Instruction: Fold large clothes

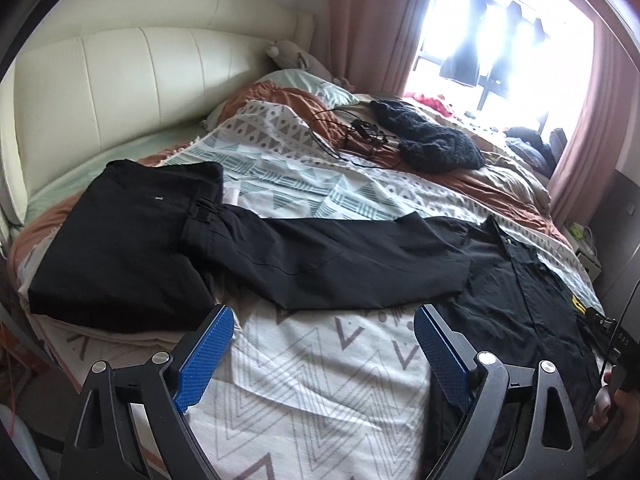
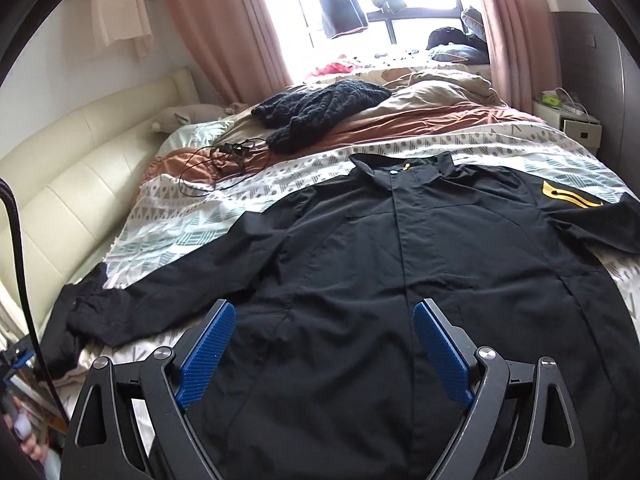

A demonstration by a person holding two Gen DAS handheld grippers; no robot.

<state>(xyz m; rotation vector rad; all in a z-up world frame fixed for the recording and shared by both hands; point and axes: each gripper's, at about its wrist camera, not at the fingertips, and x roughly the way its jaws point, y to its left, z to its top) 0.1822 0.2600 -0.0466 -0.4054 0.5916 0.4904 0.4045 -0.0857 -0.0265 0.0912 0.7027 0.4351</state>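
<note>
Both hand-held grippers are held wide apart at the fingers, with nothing clasped between the blue textured pads. By the left gripper [image 1: 322,316] the patterned white-and-teal bedspread [image 1: 320,380] is framed, and only bare cover is seen between its fingers. By the right gripper [image 2: 324,312] the front of the large black long-sleeved jacket [image 2: 400,272] is framed, close to its covered front placket.

The jacket is spread flat and face up on the bedspread, its collar [image 2: 400,164] turned toward the window [image 2: 400,0]. One sleeve [image 1: 320,264] is stretched out sideways from the jacket body, and its cuff end is laid against a folded black garment [image 1: 116,248] that is set beside the jacket, nearer the cream padded headboard [image 1: 120,80]. A yellow chevron patch [image 2: 568,196] is carried on the other shoulder of the jacket.

Beyond the jacket collar, toward the window, a dark knitted garment [image 2: 320,106] is laid on rumpled rust-brown bedding [image 2: 420,120], and a tangle of thin black cable [image 2: 224,160] is seen just beside that knit. Pink curtains [image 2: 224,20] are hung at either side of the window. A white bedside cabinet [image 2: 576,124] is placed well apart from the jacket, past the patched shoulder.
</note>
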